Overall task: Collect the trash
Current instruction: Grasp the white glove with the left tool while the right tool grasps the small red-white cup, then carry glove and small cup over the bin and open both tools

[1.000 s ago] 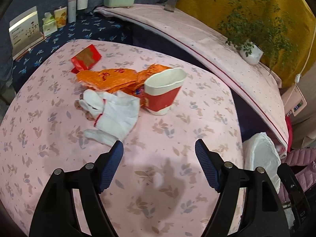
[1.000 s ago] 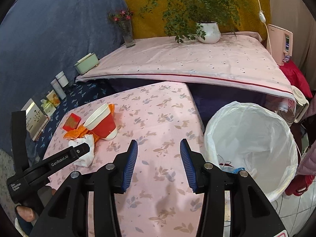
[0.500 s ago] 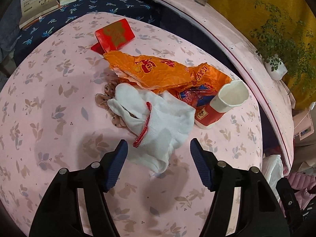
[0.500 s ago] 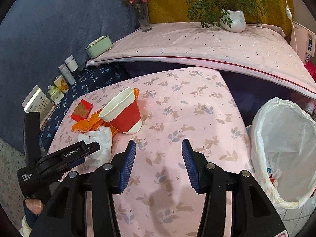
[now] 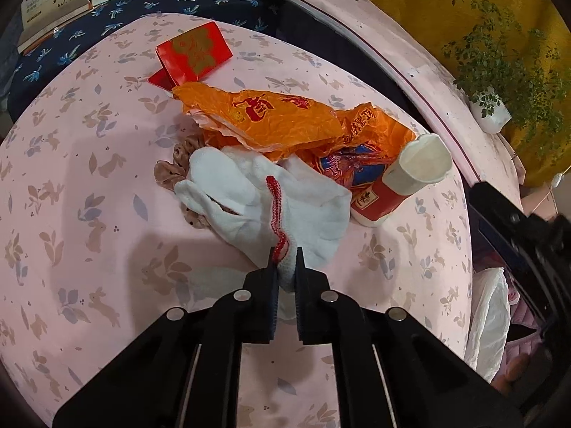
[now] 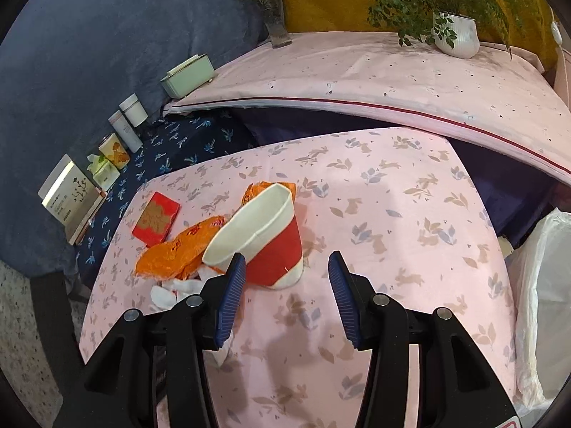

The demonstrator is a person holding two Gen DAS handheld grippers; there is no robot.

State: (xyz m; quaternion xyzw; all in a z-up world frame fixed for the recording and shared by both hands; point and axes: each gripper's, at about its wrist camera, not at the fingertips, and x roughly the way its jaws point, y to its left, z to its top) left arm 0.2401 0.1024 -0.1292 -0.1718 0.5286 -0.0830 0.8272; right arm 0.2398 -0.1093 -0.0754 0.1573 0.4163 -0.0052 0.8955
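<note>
A white glove with a red cuff (image 5: 257, 196) lies on the pink table (image 5: 89, 249). My left gripper (image 5: 285, 260) is shut on the glove's near edge. Behind it lie an orange wrapper (image 5: 285, 117), a red envelope (image 5: 194, 53) and a red and white paper cup (image 5: 403, 182). In the right wrist view my right gripper (image 6: 287, 285) is open, just in front of the paper cup (image 6: 264, 239), apart from it. The glove (image 6: 167, 290), wrapper (image 6: 178, 249) and envelope (image 6: 155, 217) show to its left.
A white-lined trash bin (image 6: 542, 303) stands off the table's right edge. A pinkish scrunchie (image 5: 175, 164) lies under the glove. A raised pink shelf (image 6: 392, 71) behind holds a potted plant (image 6: 456, 34), vase (image 6: 276, 25) and green box (image 6: 187, 75). Boxes and tins (image 6: 114, 146) stand at left.
My left gripper moved forward over the glove and shut on its near edge. My right gripper moved left and closer to the paper cup and stayed open.
</note>
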